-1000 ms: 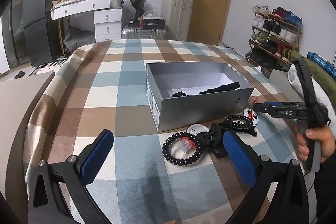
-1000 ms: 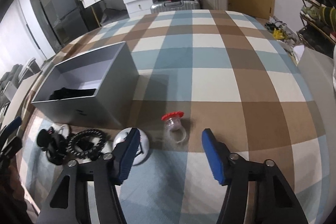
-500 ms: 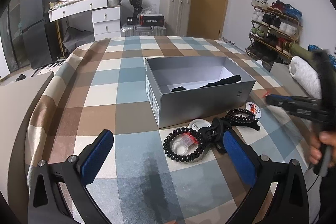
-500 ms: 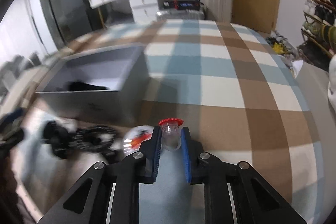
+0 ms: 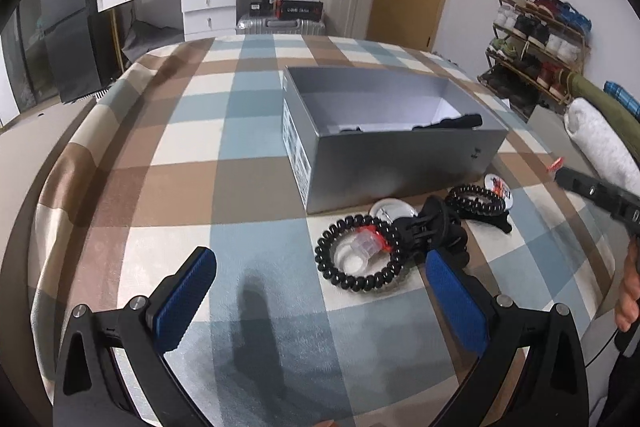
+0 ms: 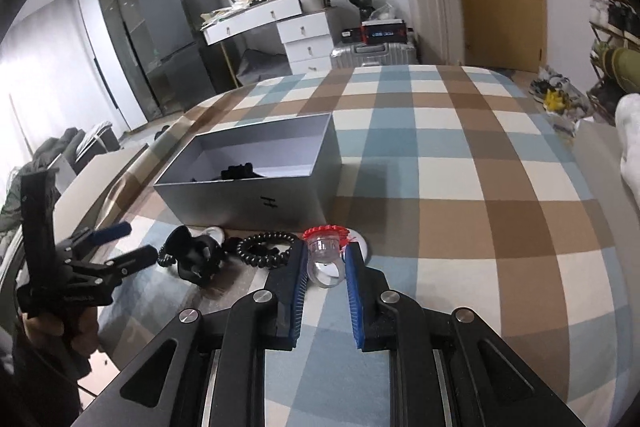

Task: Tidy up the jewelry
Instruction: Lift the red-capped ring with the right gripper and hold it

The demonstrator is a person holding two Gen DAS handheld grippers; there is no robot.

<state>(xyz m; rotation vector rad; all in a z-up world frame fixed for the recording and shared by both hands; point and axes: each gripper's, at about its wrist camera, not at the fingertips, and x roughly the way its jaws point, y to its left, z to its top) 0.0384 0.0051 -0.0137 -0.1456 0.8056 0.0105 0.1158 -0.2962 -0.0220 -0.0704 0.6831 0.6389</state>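
My right gripper [image 6: 326,259] is shut on a clear plastic ring with a red top [image 6: 325,255] and holds it lifted above the checked cloth. An open grey box [image 6: 256,171] with black items inside stands just beyond it; it also shows in the left wrist view [image 5: 384,131]. My left gripper [image 5: 320,275] is open and empty above the cloth. Ahead of it lie a black coiled bracelet [image 5: 360,259] around another clear red-topped ring [image 5: 362,247], a black hair clip [image 5: 436,227], a second coiled bracelet [image 5: 476,199] and two round badges [image 5: 390,207].
The checked cloth [image 5: 192,155] covers a bed-like surface that drops off at its edges. A white rolled blanket [image 5: 600,143] lies at the right. A desk, suitcases, a door and a shoe rack stand far behind.
My right gripper closed on the red-topped ring and lifted it off the cloth, tilting up toward the box. The left gripper stayed open and nearly still.
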